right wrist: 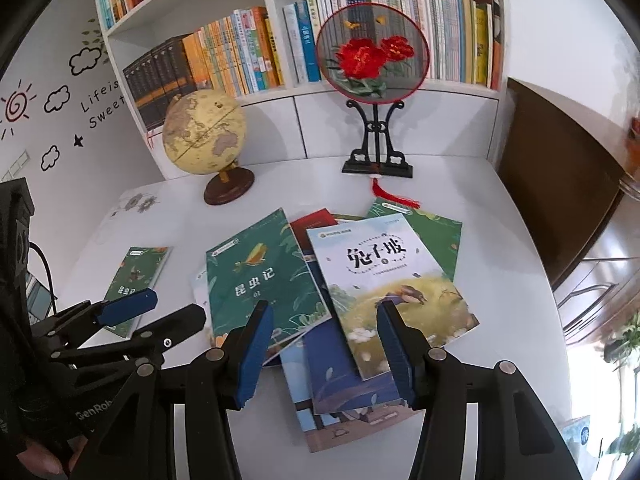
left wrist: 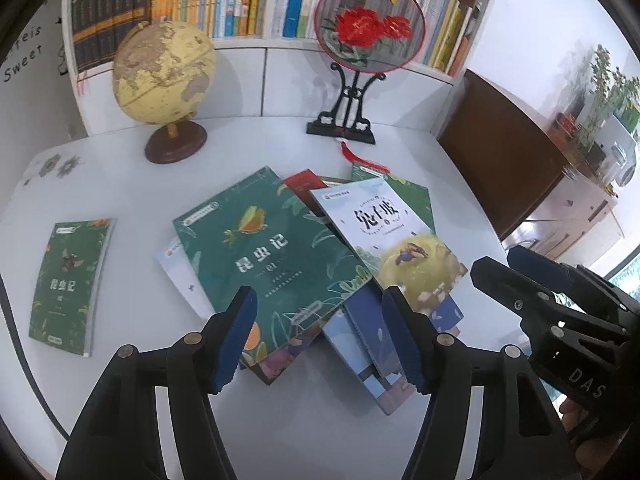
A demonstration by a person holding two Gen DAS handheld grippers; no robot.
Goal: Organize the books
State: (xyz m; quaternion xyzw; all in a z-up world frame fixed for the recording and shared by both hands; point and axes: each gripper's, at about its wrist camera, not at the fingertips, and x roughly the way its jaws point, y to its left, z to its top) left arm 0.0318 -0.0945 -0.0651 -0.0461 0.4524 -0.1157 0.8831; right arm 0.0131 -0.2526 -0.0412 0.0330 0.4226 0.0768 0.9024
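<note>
Left wrist view: left hand-held gripper (left wrist: 320, 332) is being held wide open above the near edge of the book pile, nothing being gripped. Blue pads (left wrist: 240, 332) are showing, both clear of the covers as far as can be told.

Right hand-held gripper (right wrist: 326, 354) is likewise being held wide open over the same pile, nothing between the jaws. It is also being seen at the right edge of the left wrist view (left wrist: 516, 264), jaws parted.

Pile of books is being carried mid-bench on the white bench (left wrist: 132, 184), loosely overlapped:
- large green book (left wrist: 268, 248) is lying on top at the left, tilted
- pale-blue book with yellow illustration (left wrist: 392, 232) is lying on top at the right, overlapping the green one's right edge
- red book (left wrist: 302, 184) and another green book (left wrist: 416, 196) are being partly covered at the far side
- blue-covered books (left wrist: 372, 344) are sticking out underneath at the near side

Small green book (left wrist: 70, 284) is lying flat alone, well apart to the left of the pile.

Globe (left wrist: 164, 76) and round embroidered fan on a black stand (left wrist: 370, 26) are standing at the back of the bench, in front of a bookshelf (left wrist: 240, 0) filled with upright books.
</note>
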